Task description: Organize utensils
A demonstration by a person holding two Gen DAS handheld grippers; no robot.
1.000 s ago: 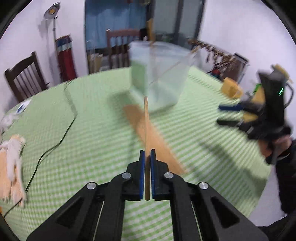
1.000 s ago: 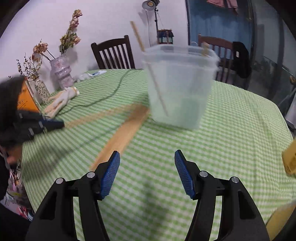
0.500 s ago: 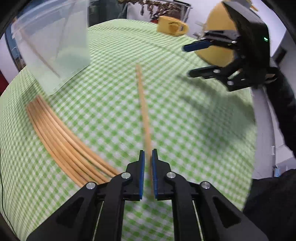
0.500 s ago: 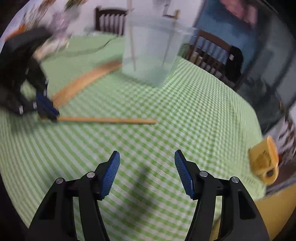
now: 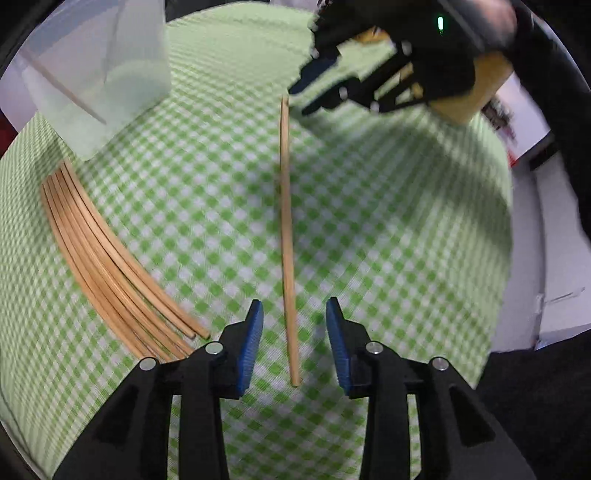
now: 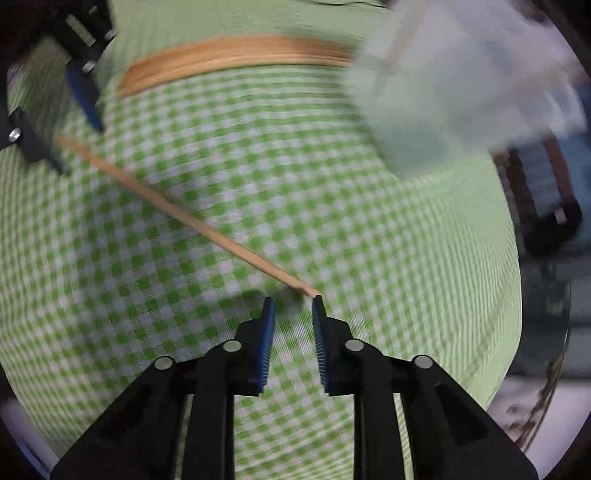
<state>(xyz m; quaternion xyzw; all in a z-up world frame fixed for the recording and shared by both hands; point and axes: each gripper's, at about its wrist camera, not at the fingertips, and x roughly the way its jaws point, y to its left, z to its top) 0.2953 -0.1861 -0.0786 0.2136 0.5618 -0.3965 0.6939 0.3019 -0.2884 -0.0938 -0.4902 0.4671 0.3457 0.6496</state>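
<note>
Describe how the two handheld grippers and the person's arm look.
Both are matte black plastic frames with silver round bolts and ribbed blue pads on each finger: left gripper, right gripper. Seen from the left wrist camera, the right gripper's body carries a small green light, and a dark sleeve covers the arm behind it.

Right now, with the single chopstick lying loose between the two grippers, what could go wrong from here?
1. The right gripper has just been closing, yet the tip of the single wooden chopstick sits just beyond its pads, not between them; it may pinch air.
2. The left gripper has just opened, so a nudge could roll the chopstick over the green checked tablecloth.
3. Lifted by one tip, the chopstick may pivot and miss the clear plastic container.
</note>
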